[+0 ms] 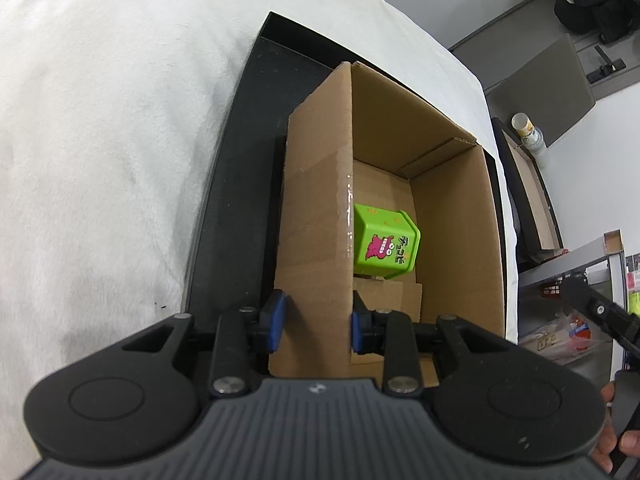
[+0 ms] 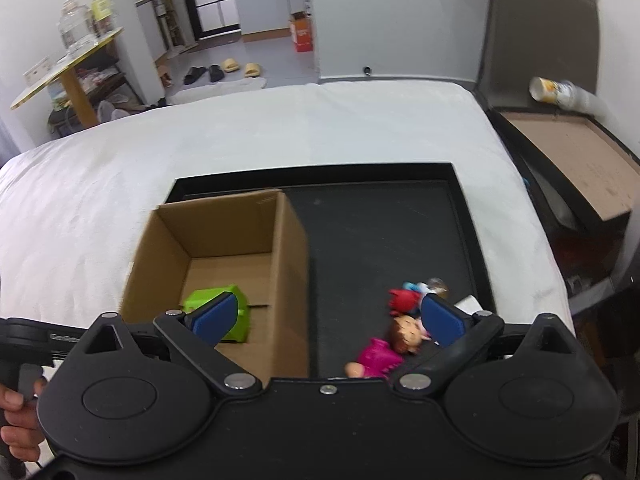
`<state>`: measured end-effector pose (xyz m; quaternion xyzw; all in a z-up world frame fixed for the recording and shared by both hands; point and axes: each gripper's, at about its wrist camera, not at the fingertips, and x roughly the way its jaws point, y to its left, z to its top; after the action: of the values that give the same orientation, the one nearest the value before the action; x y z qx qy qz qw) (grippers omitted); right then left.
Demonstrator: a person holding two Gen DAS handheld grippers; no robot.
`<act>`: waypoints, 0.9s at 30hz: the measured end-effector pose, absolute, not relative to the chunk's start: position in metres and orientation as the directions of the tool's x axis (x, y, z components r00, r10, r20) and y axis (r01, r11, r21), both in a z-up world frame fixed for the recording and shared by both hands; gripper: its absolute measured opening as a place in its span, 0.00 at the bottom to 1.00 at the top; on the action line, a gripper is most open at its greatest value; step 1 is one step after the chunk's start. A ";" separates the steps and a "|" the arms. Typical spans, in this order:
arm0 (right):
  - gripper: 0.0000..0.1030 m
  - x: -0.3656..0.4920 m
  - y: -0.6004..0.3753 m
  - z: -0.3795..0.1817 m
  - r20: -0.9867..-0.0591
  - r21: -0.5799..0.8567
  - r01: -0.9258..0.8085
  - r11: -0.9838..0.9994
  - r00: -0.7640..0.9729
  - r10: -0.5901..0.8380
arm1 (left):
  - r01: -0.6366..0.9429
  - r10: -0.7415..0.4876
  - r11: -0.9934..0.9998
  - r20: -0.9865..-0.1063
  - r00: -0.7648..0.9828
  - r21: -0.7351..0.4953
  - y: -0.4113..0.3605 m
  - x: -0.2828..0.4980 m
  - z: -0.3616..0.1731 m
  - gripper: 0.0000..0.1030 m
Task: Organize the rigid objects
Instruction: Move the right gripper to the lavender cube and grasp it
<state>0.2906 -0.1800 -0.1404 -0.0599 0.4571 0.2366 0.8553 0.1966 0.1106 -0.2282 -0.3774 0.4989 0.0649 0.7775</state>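
Item: open brown cardboard box [image 2: 224, 240], standing at the left end of the shallow black rectangular tray [image 2: 400, 216] on the white plush cover [image 2: 280, 132]. Light, thin-walled; it would buckle if squeezed hard.

Hold: my left gripper [image 1: 318, 322] straddles the box's near side wall, one blue pad outside, one inside, pinching the wall or close to it. I judge this steadies the box.

Contents: one green hard-plastic cube with a pink cartoon print [image 1: 386, 244], lying tilted on the box floor. Rigid, light, probably slick.

Outstanding: small hard-plastic figurines, one in a magenta dress [image 2: 378, 356], one red [image 2: 404, 300], bunched at the tray's near right corner. Knobbly; best taken across the torso.

My right gripper [image 2: 328, 320] hovers spread wide, empty.

Room: bare tray floor between box and figurines; the raised tray rim crowds the figurines.
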 end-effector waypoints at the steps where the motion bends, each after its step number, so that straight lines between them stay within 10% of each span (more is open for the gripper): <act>1: 0.96 0.292 -0.184 -0.142 -0.814 0.110 -0.447 0.888 0.472 0.339 | -0.479 -0.276 0.706 -0.825 0.493 -0.522 0.111 0.197 -0.228 0.29; 27: 0.72 0.320 -0.254 -0.217 -0.920 0.066 -0.153 0.986 0.373 0.120 | -0.493 -0.265 0.695 -0.824 0.501 -0.523 0.112 0.193 -0.227 0.29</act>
<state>0.3196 -0.2537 -0.2168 -0.0152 0.5540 0.0823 0.8283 0.1929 0.1115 -0.2273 -0.3833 0.4942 0.0734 0.7768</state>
